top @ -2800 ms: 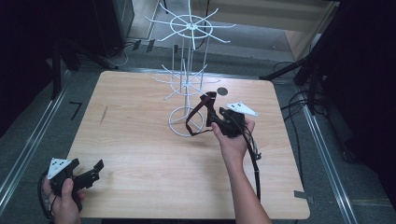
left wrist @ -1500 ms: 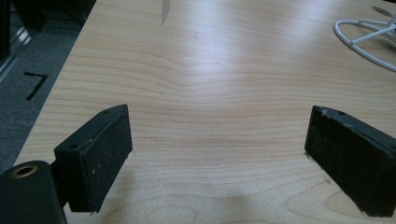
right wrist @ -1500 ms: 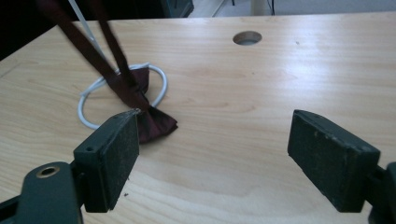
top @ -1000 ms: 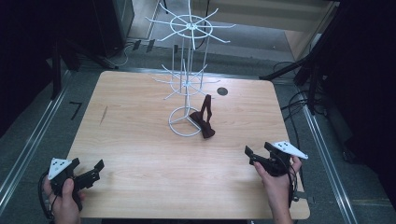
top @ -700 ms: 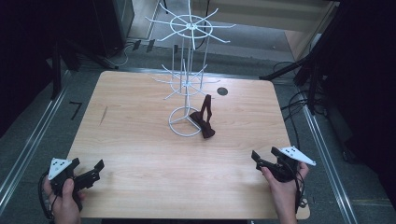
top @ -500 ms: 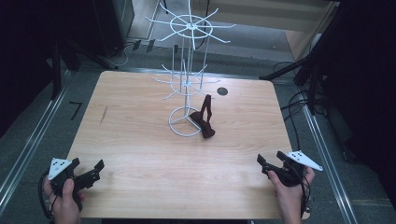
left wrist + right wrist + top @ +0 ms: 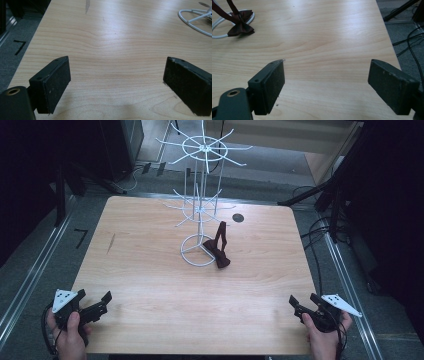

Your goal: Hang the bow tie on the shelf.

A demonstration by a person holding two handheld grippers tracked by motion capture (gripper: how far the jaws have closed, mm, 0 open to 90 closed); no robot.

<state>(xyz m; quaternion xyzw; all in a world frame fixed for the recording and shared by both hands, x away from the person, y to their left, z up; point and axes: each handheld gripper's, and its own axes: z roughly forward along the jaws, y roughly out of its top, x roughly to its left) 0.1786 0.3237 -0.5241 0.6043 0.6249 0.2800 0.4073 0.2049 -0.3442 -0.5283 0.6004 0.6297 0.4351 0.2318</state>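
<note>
one dark red bow tie (image 7: pixel 218 251) lies near the middle of the bench (image 7: pixel 150 280), its knot end resting on the wood at the right side of the ring foot of a white wire rack (image 7: pixel 200 215), its strap rising in a loop toward the rack's lower arms — whether the strap hangs on a hook or only leans there is hard to tell. in the right gripper view the bow tie (image 7: pixel 238 25) sits at the far left, touching the white ring.

it looks like cloth: light, soft, floppy, not fragile, and likely to sag or swing once lifted. the bow itself is the thickest part and probably the surest place to pinch; the thin strap would serve for hooking it over a rack arm but could slip between the pads.

the left tongs (image 7: pixel 95 306) rest at the near left corner of the bench, jaws wide apart with nothing between them. the right tongs (image 7: pixel 306 303) sit at the near right corner, jaws likewise spread and empty — both well apart from the bow tie.

count: one bow tie, one rack, two tongs.
</note>
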